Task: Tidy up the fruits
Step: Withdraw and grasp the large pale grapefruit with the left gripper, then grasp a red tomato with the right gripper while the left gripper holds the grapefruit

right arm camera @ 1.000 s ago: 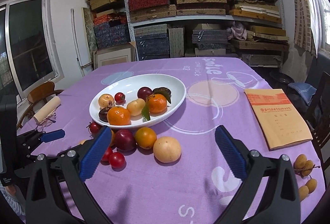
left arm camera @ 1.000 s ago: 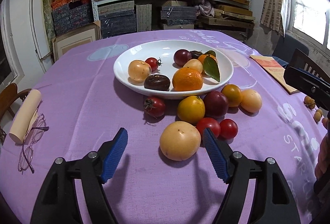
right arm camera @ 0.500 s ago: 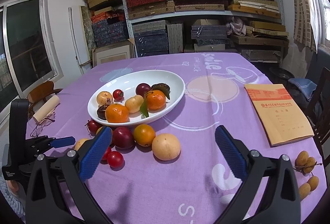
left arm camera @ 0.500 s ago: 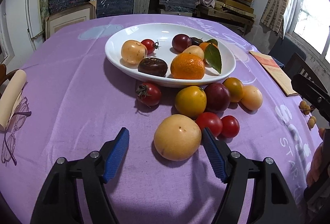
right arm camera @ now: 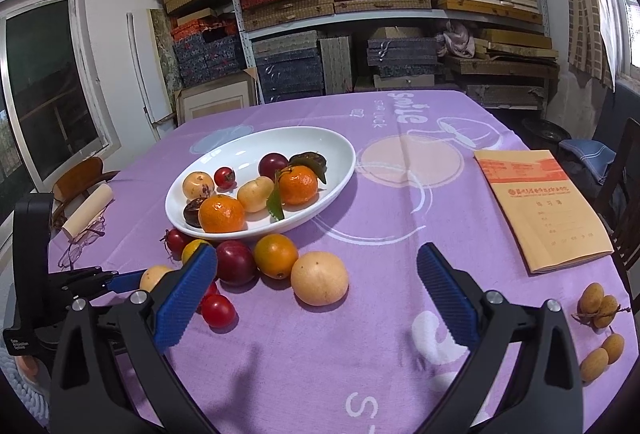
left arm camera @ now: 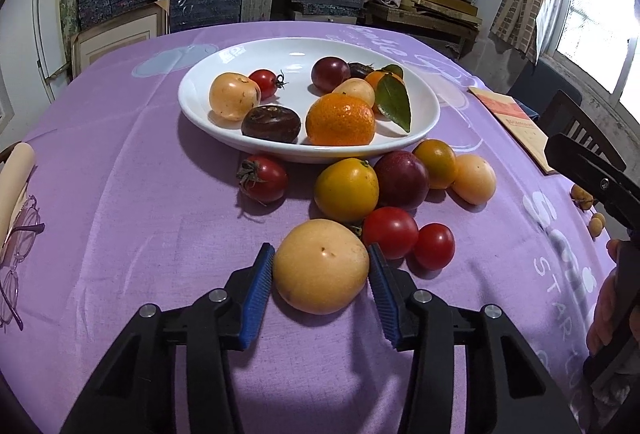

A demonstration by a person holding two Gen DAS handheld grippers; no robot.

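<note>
left hand-held gripper (left arm camera: pixel 320 280): your jaws have just been closing on the pale yellow fruit (left arm camera: pixel 321 266); both blue pads now sit against its sides, so you have it pinched low on the counter (left arm camera: pixel 120 218), not yet lifted.
why that grip: the pads meet the widest part of the round fruit, which should keep it from rolling out.
right hand-held gripper (right arm camera: pixel 316 294): your jaws stand wide and hold nothing, hovering apart from the pile, likely waiting its turn.
neighbours: a red tomato (left arm camera: pixel 390 232) touches the fruit's right side, so lift straight up.
loose pile: it crowds just beside the white plate (left arm camera: pixel 200 106)'s near rim.
plate: already holds several fruits, with bare space at its far side.
</note>
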